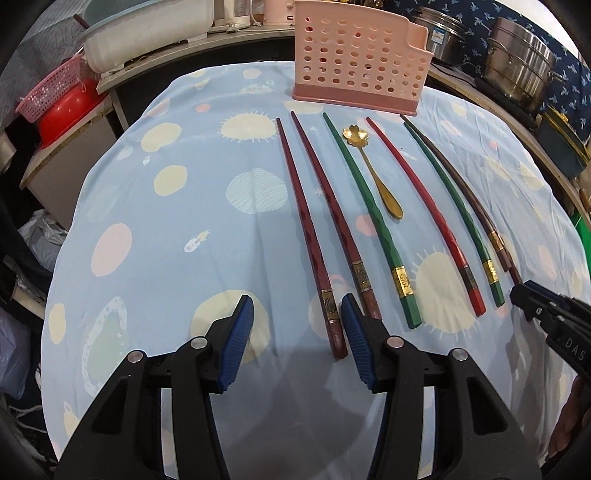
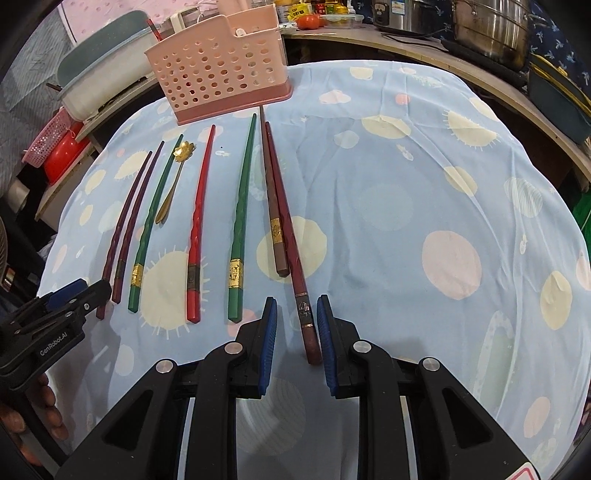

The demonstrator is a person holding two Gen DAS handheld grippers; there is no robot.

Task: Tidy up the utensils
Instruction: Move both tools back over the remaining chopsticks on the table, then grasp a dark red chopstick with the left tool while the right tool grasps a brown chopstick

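Several chopsticks lie side by side on the blue patterned cloth (image 1: 166, 229): two dark red ones (image 1: 310, 236), two green ones (image 1: 369, 210), a bright red one (image 1: 424, 206) and a brown one (image 1: 461, 199). A gold flower-bowl spoon (image 1: 373, 170) lies among them. A pink perforated utensil holder (image 1: 360, 59) stands at the far edge. My left gripper (image 1: 297, 314) is open, its right pad beside the thick ends of the dark red pair. My right gripper (image 2: 295, 317) is open around the thick end of a dark red chopstick (image 2: 295, 266). The holder (image 2: 221, 66) shows there too.
Steel pots (image 1: 517, 70) stand at the back right on a curved counter. A white tub (image 1: 144, 33), a pink basket and a red bowl (image 1: 66, 110) are at the back left. The cloth's right half (image 2: 424, 221) bears no utensils.
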